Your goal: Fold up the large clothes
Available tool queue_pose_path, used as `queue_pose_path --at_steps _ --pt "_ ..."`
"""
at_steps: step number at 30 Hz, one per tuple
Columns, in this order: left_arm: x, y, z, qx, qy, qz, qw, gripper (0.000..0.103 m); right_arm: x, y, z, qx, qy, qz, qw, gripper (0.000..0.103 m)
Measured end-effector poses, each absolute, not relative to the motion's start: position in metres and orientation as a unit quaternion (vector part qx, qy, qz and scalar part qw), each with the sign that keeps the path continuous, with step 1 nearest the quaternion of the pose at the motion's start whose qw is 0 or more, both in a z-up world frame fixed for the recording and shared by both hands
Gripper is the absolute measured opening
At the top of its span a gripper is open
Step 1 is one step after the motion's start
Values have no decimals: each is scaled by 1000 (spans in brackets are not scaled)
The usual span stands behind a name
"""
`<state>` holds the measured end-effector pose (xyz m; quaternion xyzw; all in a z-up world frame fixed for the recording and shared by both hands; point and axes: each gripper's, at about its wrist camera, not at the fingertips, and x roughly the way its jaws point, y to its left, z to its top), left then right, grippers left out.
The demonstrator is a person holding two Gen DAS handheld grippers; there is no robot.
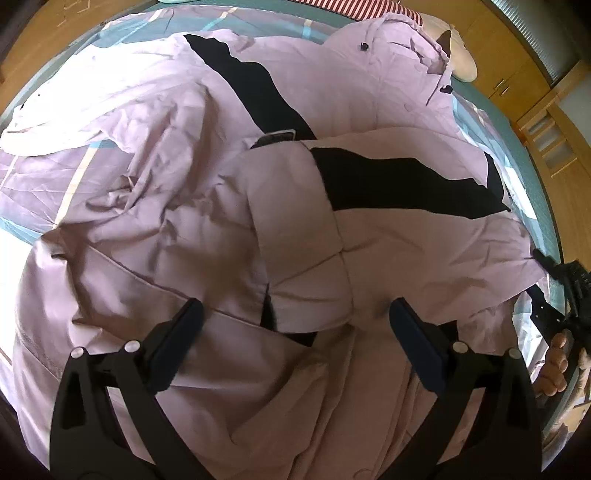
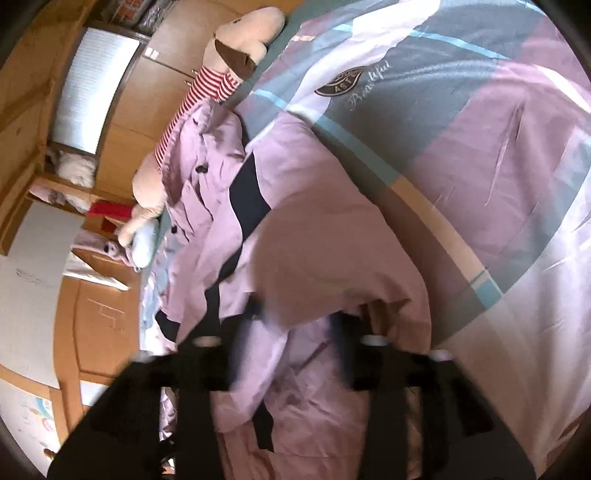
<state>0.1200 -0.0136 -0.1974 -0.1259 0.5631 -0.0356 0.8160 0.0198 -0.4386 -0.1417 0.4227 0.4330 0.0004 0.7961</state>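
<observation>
A large lilac padded coat [image 1: 295, 221] with black bands lies spread and creased across the bed, one side folded over its middle. My left gripper [image 1: 295, 317] hovers over the near part of the coat, open wide, with nothing pinched. At the right edge of the left wrist view, a hand [image 1: 554, 365] holds my right gripper [image 1: 537, 286] against the coat's right edge. In the blurred right wrist view the right gripper [image 2: 299, 325] has its fingers apart over the coat [image 2: 314, 240], with loose fabric lying between them.
The bed cover [image 2: 480, 147] is patterned lilac, teal and white. A plush dog [image 2: 243, 33] in a red striped shirt lies by the coat's collar. Wooden cabinets [image 1: 517, 81] and a cardboard box [image 2: 103, 221] stand beside the bed.
</observation>
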Motion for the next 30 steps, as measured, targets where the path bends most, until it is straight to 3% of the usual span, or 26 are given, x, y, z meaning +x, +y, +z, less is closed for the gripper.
queue_pose_path --at_steps 5,7,12,15,20,30 --pt "120 -15 -196 -126 559 -36 818 101 -5 -448 -126 343 439 -138 819 58" --pt "120 -17 -194 -120 557 -34 821 101 -23 -451 -111 300 413 -226 830 58" --pt "118 -25 -191 -105 550 -40 828 101 -30 -445 -86 239 344 -252 872 59" --pt "115 -36 -189 -82 544 -53 834 101 -9 -425 -93 193 367 -213 885 59" --pt "111 -53 -196 -63 563 -91 819 101 25 -426 -141 207 446 -163 856 59" --pt "120 -62 -219 -120 595 -141 782 101 24 -404 -148 162 467 -146 857 59"
